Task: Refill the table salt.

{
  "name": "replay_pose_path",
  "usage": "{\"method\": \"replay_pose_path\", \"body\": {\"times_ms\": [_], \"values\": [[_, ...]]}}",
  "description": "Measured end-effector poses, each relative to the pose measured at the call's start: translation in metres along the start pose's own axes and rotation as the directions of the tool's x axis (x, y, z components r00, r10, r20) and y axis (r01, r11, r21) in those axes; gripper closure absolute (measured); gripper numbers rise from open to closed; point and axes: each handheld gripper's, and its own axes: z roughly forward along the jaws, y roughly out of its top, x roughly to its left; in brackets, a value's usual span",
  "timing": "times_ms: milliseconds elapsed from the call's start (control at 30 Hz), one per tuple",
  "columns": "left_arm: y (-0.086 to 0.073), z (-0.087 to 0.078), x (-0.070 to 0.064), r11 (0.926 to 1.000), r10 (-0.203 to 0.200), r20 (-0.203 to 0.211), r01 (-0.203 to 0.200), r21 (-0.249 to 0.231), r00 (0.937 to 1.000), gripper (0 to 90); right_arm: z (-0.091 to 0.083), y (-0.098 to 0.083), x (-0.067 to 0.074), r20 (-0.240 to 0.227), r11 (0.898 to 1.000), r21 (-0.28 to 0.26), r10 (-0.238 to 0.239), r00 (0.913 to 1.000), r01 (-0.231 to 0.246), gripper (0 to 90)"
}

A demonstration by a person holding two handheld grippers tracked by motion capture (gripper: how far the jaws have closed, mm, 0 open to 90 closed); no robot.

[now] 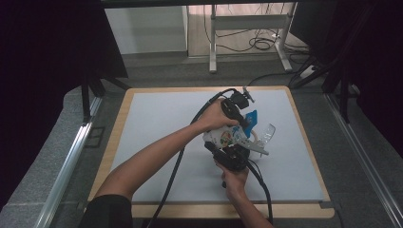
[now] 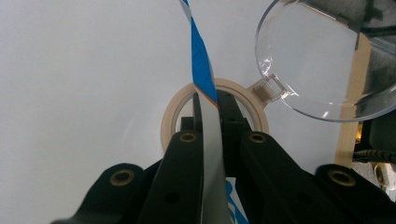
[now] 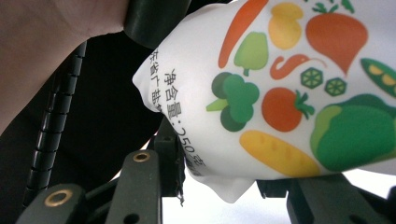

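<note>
While both hands hold position over the middle of the tabletop [image 1: 157,118], the two grippers work on one white container [image 1: 223,137] printed with vegetables. Seen from the high view, the container sits just right of the tabletop's centre, held between the two tools and raised off the surface.

Left gripper [image 1: 242,121]: it comes in from 10 o'clock of the container, with its cable trailing back toward 7 o'clock. Its jaws are pressed together on a thin blue-and-white foil seal [image 2: 201,70], which rises edge-on from between the jaws toward 12 o'clock in the left gripper view. Beyond the jaws lies the beige round rim [image 2: 168,116] of the container mouth. A clear hinged lid [image 2: 313,56] hangs from that rim at 2 o'clock, joined by a small beige hinge tab.

Right gripper [image 1: 231,154]: it approaches from 6 o'clock of the container, with the hand directly below it in the high view. Its jaws stand partly apart and pinch the container body [image 3: 280,93] from both sides. In the right gripper view, the printed wall bulges above the jaws, and a line of black text runs down its side at 9 o'clock.

In the high view, the blue seal [image 1: 251,117] stands at 1 o'clock of the container and the clear lid [image 1: 267,134] at 3 o'clock.
</note>
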Motion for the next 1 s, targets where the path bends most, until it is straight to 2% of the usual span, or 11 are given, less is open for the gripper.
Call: {"method": "replay_pose_path", "body": {"times_ms": [1000], "values": [[0.0014, 0.0015, 0.0006, 1.0000, 0.003, 0.002, -0.003, 0.002, 1.0000, 89.7, -0.0015, 0.0006, -0.0005, 0.001, 1.000, -0.004, 0.014, 0.9999, -0.014, 60.2]]}}
